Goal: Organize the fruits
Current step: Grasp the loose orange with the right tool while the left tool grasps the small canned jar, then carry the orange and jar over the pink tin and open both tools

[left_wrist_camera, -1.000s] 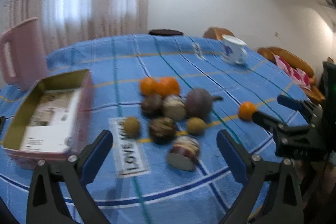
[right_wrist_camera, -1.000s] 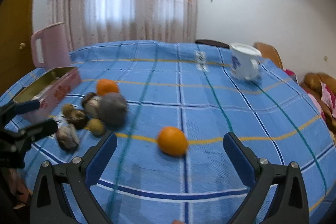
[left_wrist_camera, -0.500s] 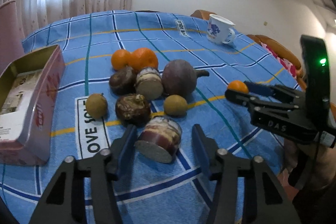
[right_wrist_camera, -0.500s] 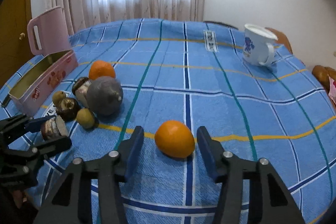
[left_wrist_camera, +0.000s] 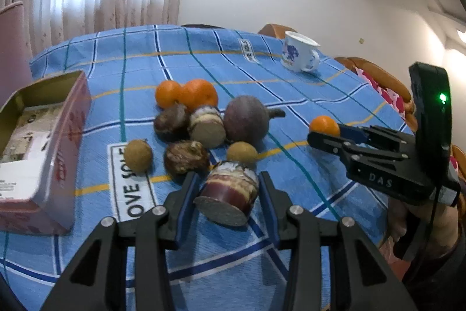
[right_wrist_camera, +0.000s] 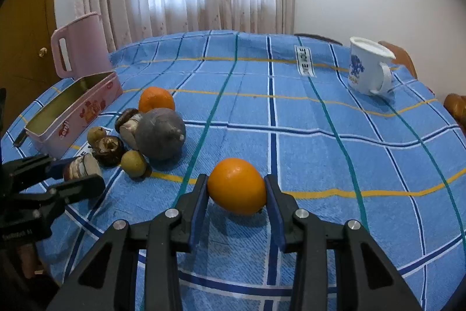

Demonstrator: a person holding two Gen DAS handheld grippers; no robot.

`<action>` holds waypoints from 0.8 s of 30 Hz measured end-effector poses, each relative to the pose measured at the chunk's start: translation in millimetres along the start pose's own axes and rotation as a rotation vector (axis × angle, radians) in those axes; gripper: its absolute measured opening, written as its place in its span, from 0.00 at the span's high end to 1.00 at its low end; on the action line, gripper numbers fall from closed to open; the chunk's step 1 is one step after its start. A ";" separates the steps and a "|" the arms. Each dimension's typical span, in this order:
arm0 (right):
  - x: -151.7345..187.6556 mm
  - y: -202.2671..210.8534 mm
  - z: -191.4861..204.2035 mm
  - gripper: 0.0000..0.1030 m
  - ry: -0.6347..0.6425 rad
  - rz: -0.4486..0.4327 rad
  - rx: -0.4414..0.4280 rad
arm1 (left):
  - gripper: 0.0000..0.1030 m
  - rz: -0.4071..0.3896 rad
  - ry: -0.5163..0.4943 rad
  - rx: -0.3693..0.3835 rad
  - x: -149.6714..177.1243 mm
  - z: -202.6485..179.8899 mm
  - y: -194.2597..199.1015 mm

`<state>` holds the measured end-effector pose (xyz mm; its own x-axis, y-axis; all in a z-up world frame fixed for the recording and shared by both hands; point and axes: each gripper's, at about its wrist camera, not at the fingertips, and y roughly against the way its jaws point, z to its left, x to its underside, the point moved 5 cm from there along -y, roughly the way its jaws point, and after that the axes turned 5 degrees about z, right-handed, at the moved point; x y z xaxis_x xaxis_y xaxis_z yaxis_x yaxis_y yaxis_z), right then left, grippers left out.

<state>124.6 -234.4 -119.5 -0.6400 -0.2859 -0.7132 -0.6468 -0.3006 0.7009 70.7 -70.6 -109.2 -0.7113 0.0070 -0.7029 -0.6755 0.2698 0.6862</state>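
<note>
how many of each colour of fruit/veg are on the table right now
orange: 3 (two at the back of the pile, one between the right claw's pads)
small yellow-green: 2
brown, incl. cut pieces: 4
big purple-grey: 1
total: 10

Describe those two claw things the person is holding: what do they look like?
Both are matte black handheld clamps with two long fingers lined with blue pads and fastened with silver bolts. The left gripper and the right gripper look alike. Seen from the side, the right one carries white "DAS" lettering, a black box with a green light, and a thin black cable.
</note>
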 end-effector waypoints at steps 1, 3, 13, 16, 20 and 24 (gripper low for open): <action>-0.3 1.7 1.8 0.61 0.002 -0.009 -0.008 | 0.58 -0.012 -0.002 -0.010 -1.4 0.7 2.0; -0.3 4.9 7.6 0.61 0.008 -0.028 -0.032 | 0.58 -0.034 -0.006 -0.028 -3.9 2.5 6.1; -7.2 15.3 29.1 0.61 0.047 -0.087 -0.075 | 0.58 -0.092 -0.021 -0.108 -10.3 8.7 22.7; -9.2 17.6 31.8 0.61 0.048 -0.103 -0.082 | 0.58 -0.105 -0.021 -0.127 -12.3 11.8 25.2; -11.6 20.0 38.9 0.61 0.060 -0.119 -0.095 | 0.58 -0.118 -0.019 -0.144 -12.0 15.0 28.3; -16.7 21.7 47.5 0.61 0.077 -0.128 -0.110 | 0.58 -0.125 -0.013 -0.157 -14.2 20.8 31.8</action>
<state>101.6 -192.9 -92.0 -0.5187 -0.3065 -0.7981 -0.6688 -0.4360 0.6022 63.4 -42.1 -81.3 -0.6179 -0.0043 -0.7862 -0.7812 0.1163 0.6134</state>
